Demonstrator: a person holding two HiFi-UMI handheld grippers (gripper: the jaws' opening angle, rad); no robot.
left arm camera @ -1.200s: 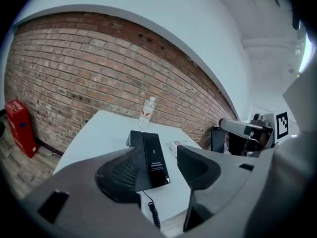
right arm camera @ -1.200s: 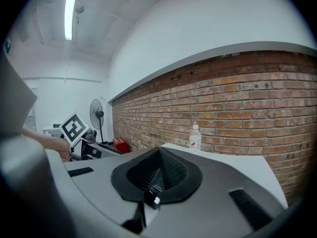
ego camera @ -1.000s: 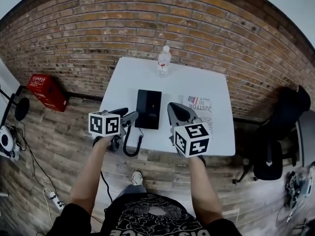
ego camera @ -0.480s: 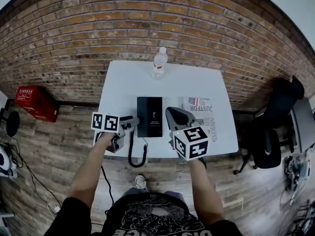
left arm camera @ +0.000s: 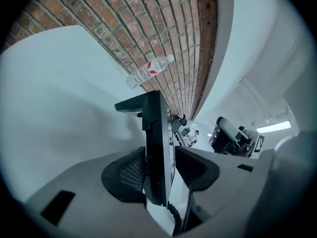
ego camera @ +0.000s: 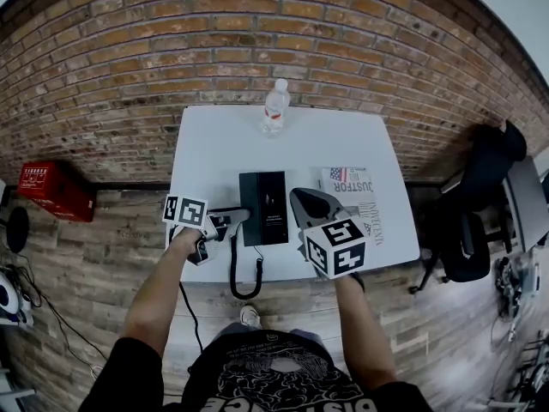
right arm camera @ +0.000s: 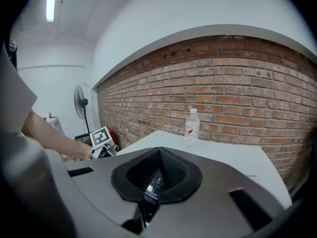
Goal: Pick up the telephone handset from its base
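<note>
The telephone handset [ego camera: 251, 209] is lying on its black base [ego camera: 277, 209] near the front edge of the white worktop [ego camera: 214, 148], not yet lifted. A coiled cord [ego camera: 233, 269] is hanging from the telephone's near end, looping over the worktop's front edge.

The left gripper [ego camera: 232, 218] is reaching in from the left, just beside the telephone's near left side. In the left gripper view its jaws are flanking the black slab of the telephone, seen edge-on, and they are closing. The meshed pad on one side is sitting right against the slab, while a strip of white worktop is showing between the slab and the other pad. That view does not let me separate handset from base.

The right gripper [ego camera: 300, 200] is hovering over the worktop just to the right of the telephone, apart from it. In its own view the two pads are meeting along a ridge, with nothing between them.

A printed sheet [ego camera: 356, 202] is lying flat to the right of the telephone, partly under the right gripper. A clear water bottle [ego camera: 274, 108] with a red label is standing upright at the far edge, close to the brick wall [ego camera: 257, 41]. A red crate [ego camera: 53, 189] is sitting on the wooden floor to the left, and a black chair [ego camera: 477, 197] is standing to the right.
</note>
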